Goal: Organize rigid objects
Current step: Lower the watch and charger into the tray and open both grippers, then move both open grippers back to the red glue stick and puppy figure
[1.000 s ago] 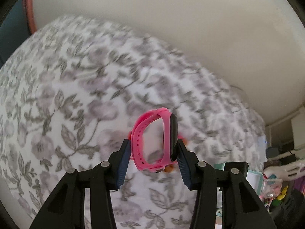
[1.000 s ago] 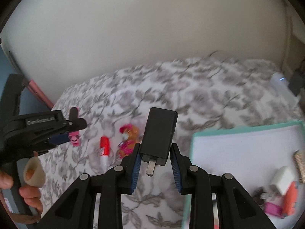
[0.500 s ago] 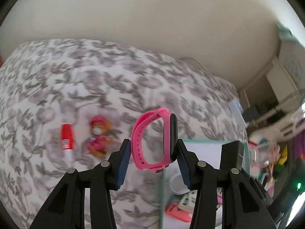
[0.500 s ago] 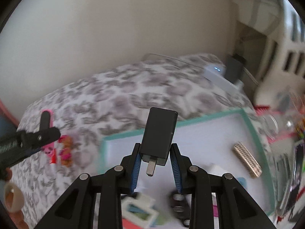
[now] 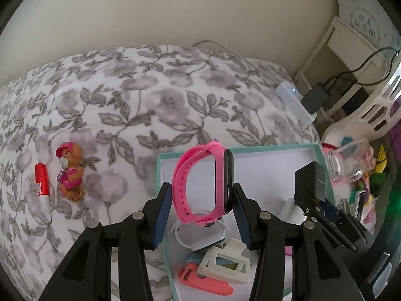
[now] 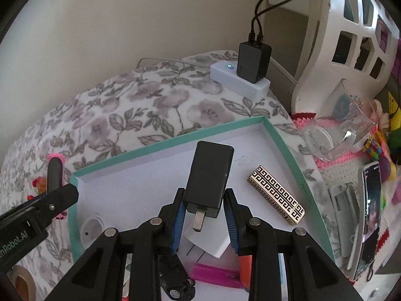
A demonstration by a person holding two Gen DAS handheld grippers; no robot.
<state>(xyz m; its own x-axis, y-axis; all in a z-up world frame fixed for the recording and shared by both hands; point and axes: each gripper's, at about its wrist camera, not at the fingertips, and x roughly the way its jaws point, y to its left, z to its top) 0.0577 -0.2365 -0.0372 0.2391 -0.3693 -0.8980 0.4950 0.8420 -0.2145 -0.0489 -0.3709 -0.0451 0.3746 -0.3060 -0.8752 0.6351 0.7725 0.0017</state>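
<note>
Floral bedspread (image 5: 175, 95), power strip (image 6: 239, 80), smartphone (image 6: 371, 215).

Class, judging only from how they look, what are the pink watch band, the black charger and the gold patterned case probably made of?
Pink watch band: probably silicone; matte, curved, with punched holes.
Black charger: apparently hard matte plastic, with a bare metal prong.
Gold patterned case: shiny like metal, with a dark key pattern; it might be plated plastic.

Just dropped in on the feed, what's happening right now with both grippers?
A person is sorting small items into a teal-rimmed box on a floral bedspread. The left gripper is clamped on a pink fitness band, the right gripper on a black charger plug; both hover over the box. A pup figurine and red tube lie outside on the bedspread.
</note>
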